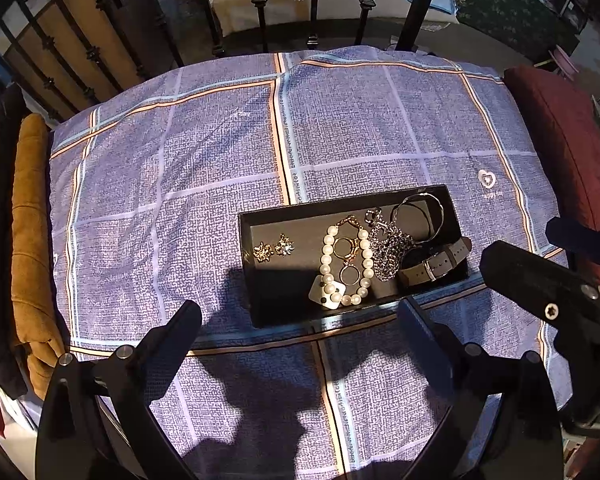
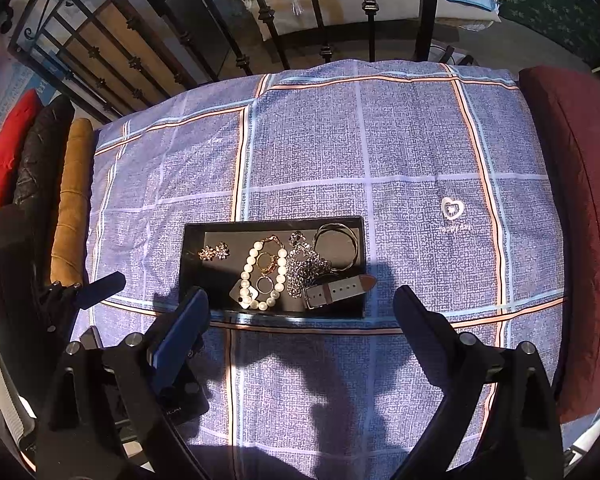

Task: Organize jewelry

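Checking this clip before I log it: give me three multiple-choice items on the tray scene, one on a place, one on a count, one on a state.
1. Where in the black tray do the flower earrings lie?
A. At its left end, apart from the other pieces
B. Under the watch
C. On the cloth outside it

2. How many flower earrings are there?
A. One
B. Two
C. Four

3. How do the jaws of the right gripper stand?
A. Shut on the pearl bracelet
B. Shut on nothing
C. Open, holding nothing

Answers:
1 A, bare tray floor separates them from the pearl bracelet.
2 B, a pair sits side by side.
3 C, its fingers are spread wide with only the cloth and tray between them.
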`<act>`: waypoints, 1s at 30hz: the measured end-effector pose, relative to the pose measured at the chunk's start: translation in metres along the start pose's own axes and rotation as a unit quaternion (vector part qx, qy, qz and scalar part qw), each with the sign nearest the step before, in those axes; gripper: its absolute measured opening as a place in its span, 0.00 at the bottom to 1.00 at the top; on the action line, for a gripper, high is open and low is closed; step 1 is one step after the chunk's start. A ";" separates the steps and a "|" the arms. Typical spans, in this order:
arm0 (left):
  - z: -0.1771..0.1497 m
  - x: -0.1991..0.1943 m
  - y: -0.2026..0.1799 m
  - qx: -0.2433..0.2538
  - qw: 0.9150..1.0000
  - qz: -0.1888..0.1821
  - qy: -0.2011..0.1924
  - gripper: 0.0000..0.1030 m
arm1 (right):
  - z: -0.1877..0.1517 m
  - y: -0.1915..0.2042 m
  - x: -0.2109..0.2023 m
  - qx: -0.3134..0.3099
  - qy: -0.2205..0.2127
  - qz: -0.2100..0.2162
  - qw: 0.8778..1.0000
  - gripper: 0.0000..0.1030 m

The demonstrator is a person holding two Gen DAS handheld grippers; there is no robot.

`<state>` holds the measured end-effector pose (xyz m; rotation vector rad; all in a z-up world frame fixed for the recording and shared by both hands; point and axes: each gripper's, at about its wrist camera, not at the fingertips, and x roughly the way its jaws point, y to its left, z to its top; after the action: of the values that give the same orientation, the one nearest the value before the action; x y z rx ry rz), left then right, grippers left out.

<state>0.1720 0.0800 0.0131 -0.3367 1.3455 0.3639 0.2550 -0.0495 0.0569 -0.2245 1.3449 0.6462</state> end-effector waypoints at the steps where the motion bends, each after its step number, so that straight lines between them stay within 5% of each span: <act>1: 0.000 0.001 0.001 -0.003 1.000 -0.002 0.001 0.93 | 0.000 0.000 0.000 0.000 0.000 0.000 1.000 0.90; 9: 0.002 0.009 0.004 -0.007 1.000 -0.012 0.021 0.93 | 0.002 0.001 0.001 -0.004 0.002 -0.001 1.000 0.90; 13: 0.002 0.006 0.001 0.003 1.000 0.024 0.015 0.93 | 0.002 0.001 0.001 -0.003 0.001 -0.001 1.000 0.90; 24: 0.006 0.003 -0.001 -0.003 1.000 -0.024 0.011 0.93 | 0.005 0.003 0.005 -0.007 0.007 -0.001 1.000 0.90; 30: 0.007 0.003 -0.004 0.009 1.000 -0.011 0.007 0.93 | 0.005 0.004 0.007 -0.010 0.009 0.000 1.000 0.90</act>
<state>0.1803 0.0791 0.0117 -0.3394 1.3571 0.3315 0.2571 -0.0412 0.0523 -0.2472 1.3568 0.6588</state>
